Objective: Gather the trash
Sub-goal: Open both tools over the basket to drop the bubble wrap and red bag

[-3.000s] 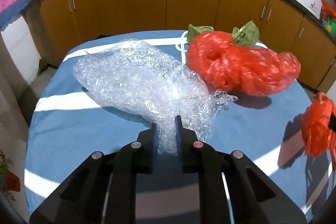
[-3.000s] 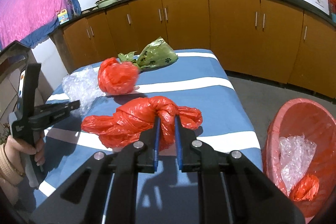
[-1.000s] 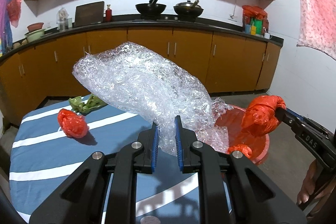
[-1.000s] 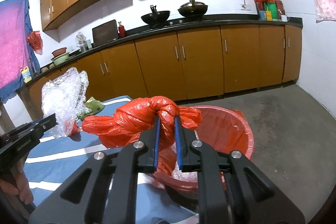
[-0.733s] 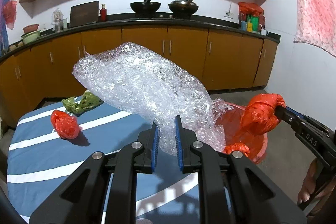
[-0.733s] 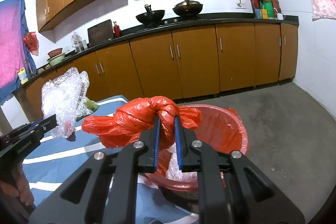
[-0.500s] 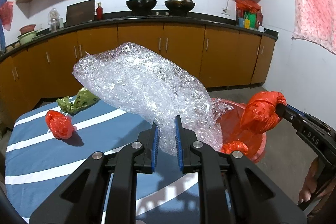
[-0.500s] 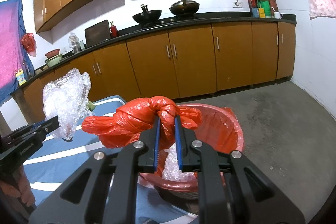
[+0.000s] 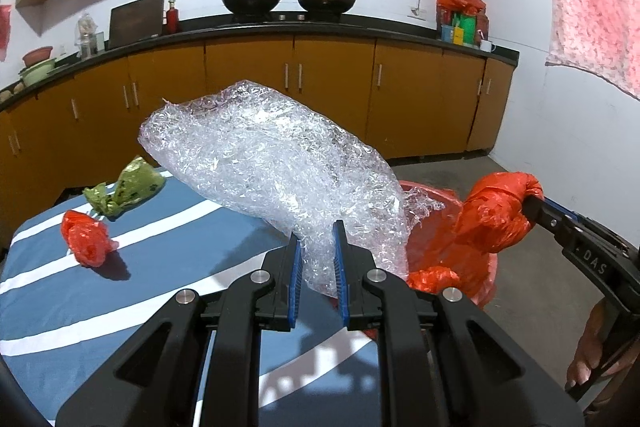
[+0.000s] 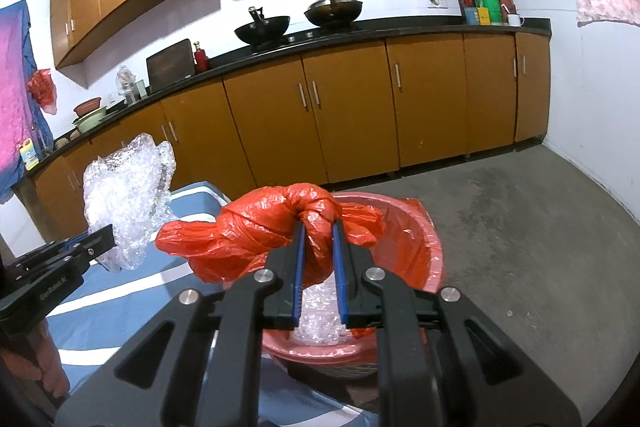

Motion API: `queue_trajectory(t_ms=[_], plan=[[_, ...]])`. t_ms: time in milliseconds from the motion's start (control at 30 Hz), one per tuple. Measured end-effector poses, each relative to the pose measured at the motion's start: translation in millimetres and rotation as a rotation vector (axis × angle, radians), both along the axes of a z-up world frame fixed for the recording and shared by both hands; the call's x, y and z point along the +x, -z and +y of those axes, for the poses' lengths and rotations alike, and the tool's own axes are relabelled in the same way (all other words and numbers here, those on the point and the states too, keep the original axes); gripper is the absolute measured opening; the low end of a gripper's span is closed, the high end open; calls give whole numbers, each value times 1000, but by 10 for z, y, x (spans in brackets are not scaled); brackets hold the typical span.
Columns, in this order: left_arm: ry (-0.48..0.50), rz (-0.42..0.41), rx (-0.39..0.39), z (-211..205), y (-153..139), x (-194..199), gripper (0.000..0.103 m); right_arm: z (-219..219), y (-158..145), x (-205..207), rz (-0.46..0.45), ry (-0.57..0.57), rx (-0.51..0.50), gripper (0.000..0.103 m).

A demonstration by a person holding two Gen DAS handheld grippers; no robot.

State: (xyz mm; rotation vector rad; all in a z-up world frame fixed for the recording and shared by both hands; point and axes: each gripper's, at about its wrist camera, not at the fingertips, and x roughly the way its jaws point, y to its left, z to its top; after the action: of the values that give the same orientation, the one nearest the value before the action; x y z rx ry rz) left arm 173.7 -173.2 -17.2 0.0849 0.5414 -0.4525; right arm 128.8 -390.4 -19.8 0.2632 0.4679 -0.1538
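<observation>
Your left gripper (image 9: 316, 259) is pinched tight on the big wad of clear bubble wrap (image 9: 272, 163), holding it up in the air w/ the far end sticking out over the blue striped tablecloth (image 9: 168, 259) and the near end hanging by the rim of the red bin (image 10: 424, 239). Right gripper (image 10: 318, 259) is clamped on the knot of a twisted red plastic bag (image 10: 256, 231), and that bag is hanging right above the bin opening, not touching it afaict.

Inside the bin there's some clear wrap (image 10: 320, 319) at the bottom, plus a small red bag scrap (image 9: 434, 277) seen from the left cam. The bin sits on the floor just beside the table edge.

On the table: a small crumpled red bag (image 9: 86, 237) and a green bag (image 9: 128, 185) just behind it, near each other but apart. Both are well away from your grippers, over on the far left side.

Your right hand (image 9: 592, 359) shows at the frame edge, on the handle.
</observation>
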Motion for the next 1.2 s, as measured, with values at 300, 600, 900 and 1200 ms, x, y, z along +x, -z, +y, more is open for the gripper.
queue_trajectory(t_ms=[300, 600, 900, 1200], plan=[[54, 23, -3, -230, 134, 44, 14, -162, 58, 37, 5, 36, 4, 14], [107, 50, 8, -444, 284, 100, 14, -370, 143, 138, 12, 81, 26, 14], [168, 81, 29, -630, 428, 165, 14, -479, 205, 324, 6, 106, 24, 14], [165, 128, 29, -631, 557, 269, 41, -525, 257, 545, 23, 91, 51, 37]])
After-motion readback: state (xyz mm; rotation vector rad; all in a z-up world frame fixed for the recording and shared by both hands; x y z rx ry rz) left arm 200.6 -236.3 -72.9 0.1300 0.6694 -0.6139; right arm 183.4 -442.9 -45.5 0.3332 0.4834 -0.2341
